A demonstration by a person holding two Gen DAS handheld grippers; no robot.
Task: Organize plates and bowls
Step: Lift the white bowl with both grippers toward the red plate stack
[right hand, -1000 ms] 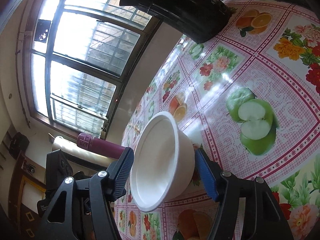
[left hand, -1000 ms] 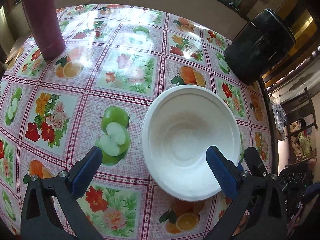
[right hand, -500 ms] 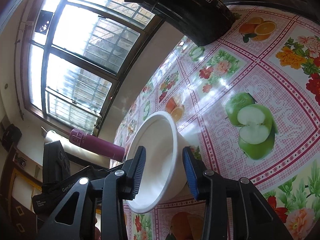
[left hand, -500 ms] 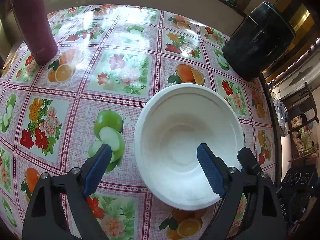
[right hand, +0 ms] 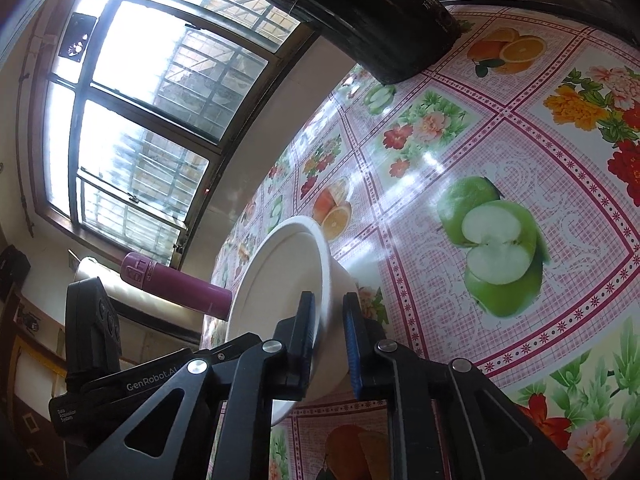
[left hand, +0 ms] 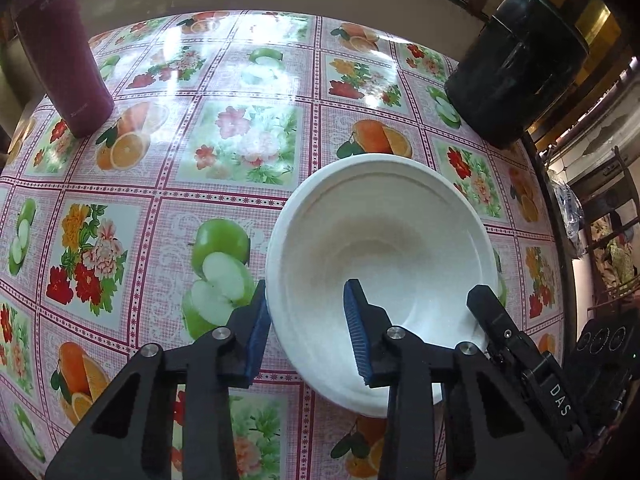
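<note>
A white bowl (left hand: 384,248) stands on the fruit-print tablecloth (left hand: 240,152). My left gripper (left hand: 306,334) straddles the bowl's near left rim, one blue pad outside and one inside, with a gap still showing beside the rim. My right gripper (right hand: 329,340) is shut on the bowl's (right hand: 280,280) rim, one pad inside and one outside the wall. The right gripper's black finger (left hand: 496,320) shows at the bowl's right rim in the left wrist view.
A maroon bottle (left hand: 60,48) stands at the far left of the table and shows in the right wrist view (right hand: 176,284). A black round pot (left hand: 516,68) stands at the far right corner and also shows in the right wrist view (right hand: 360,12). A window (right hand: 140,100) lies behind the table.
Both grippers have narrowed. The left gripper's jaws moved in around the bowl's left rim. The right gripper closed from wide open onto the bowl's rim.
</note>
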